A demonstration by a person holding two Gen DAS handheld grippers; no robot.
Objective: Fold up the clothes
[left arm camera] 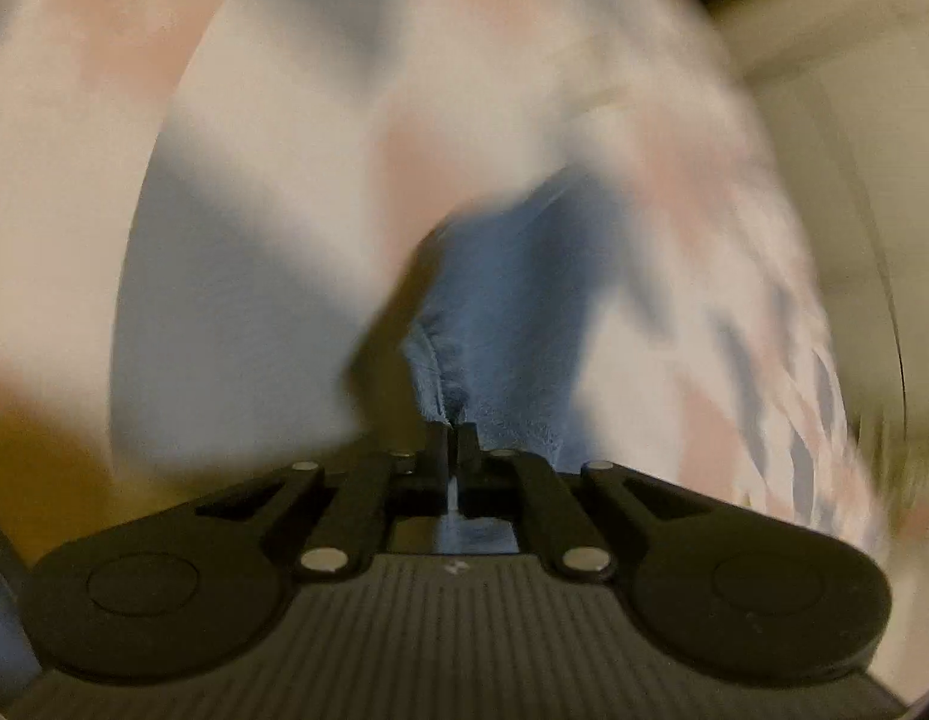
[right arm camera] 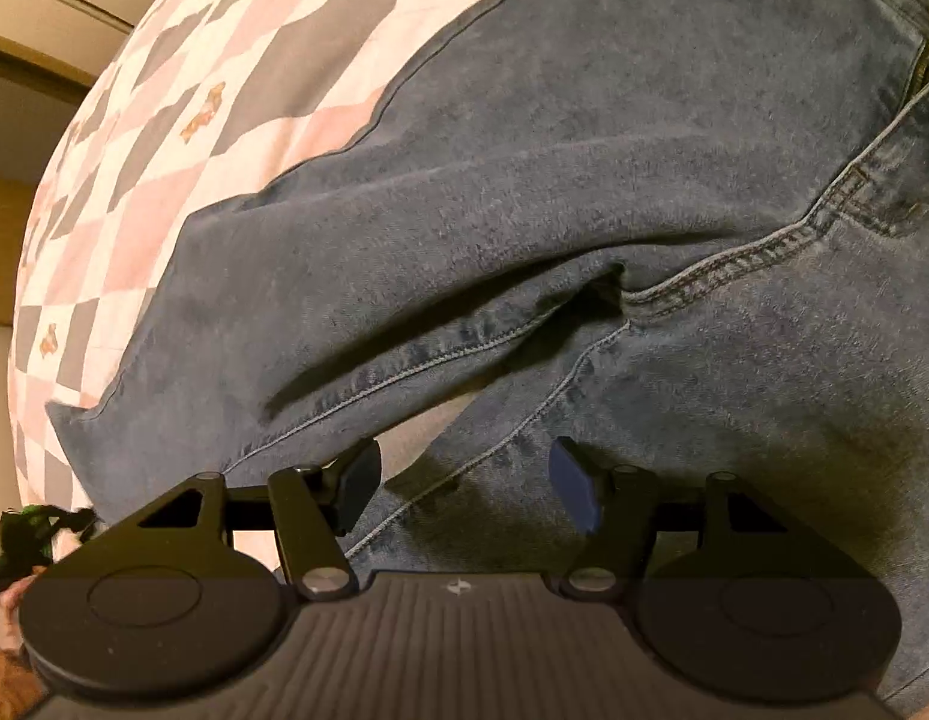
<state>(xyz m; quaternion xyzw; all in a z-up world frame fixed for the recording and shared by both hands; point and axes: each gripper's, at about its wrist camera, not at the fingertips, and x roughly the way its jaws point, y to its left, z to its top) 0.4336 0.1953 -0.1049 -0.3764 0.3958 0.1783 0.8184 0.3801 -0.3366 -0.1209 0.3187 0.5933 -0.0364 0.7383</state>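
- My left claw was clamped tight on a pinch of blue denim, the jeans bunching up from its tips (that view was badly blurred).
- My right claw stood with its jaws apart, gripping nothing, just over the inner leg seam.
- The jeans lay spread on a bed, across a checked pink, grey and white cover.
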